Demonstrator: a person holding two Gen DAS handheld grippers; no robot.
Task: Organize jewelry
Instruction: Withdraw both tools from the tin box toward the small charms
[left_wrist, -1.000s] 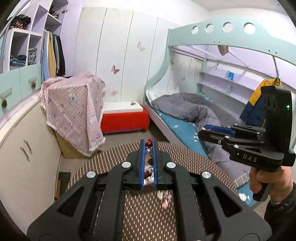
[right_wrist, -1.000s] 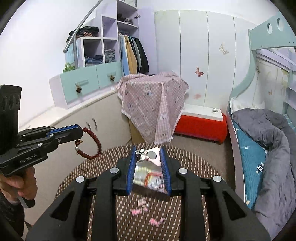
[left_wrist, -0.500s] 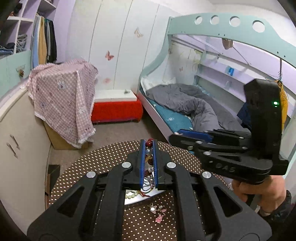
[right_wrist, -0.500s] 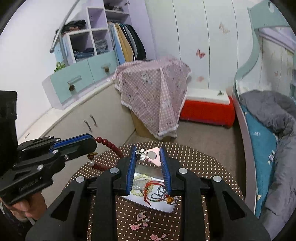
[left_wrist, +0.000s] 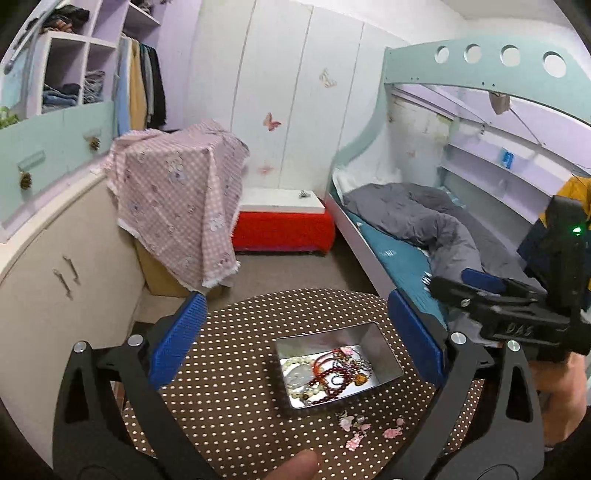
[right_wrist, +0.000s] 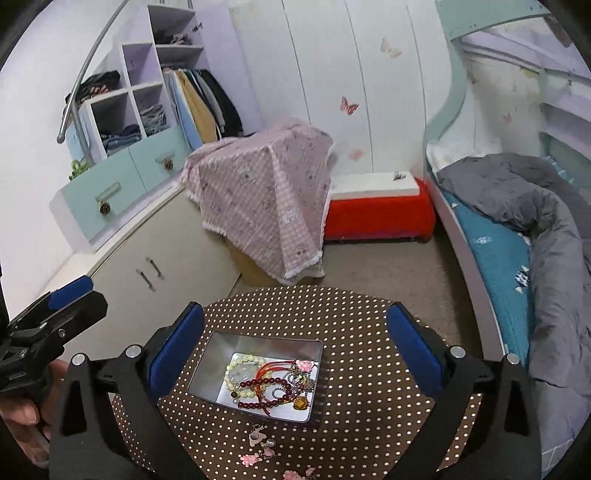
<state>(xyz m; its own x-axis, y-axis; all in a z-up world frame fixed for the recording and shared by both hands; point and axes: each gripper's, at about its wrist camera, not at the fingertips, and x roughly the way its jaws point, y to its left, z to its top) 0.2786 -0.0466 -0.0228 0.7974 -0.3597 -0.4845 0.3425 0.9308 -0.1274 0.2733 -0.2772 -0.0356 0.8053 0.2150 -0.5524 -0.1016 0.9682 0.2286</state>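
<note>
Just dropped: dark red bead bracelet (right_wrist: 258, 384) & pink charm (right_wrist: 306, 366), now in metal tin (right_wrist: 258, 341) w/ other jewelry. L to R: left gripper (left_wrist: 295, 341) released, jaws just spread wide, empty; tin centre on dotted round table (right_wrist: 369, 387); right gripper (right_wrist: 295, 345) likewise released, empty.

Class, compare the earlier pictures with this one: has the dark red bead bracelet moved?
Yes. The dark red bead bracelet left the left tongs, whose jaws have just been opening, and now lies inside the metal tin on the dotted table.
</note>
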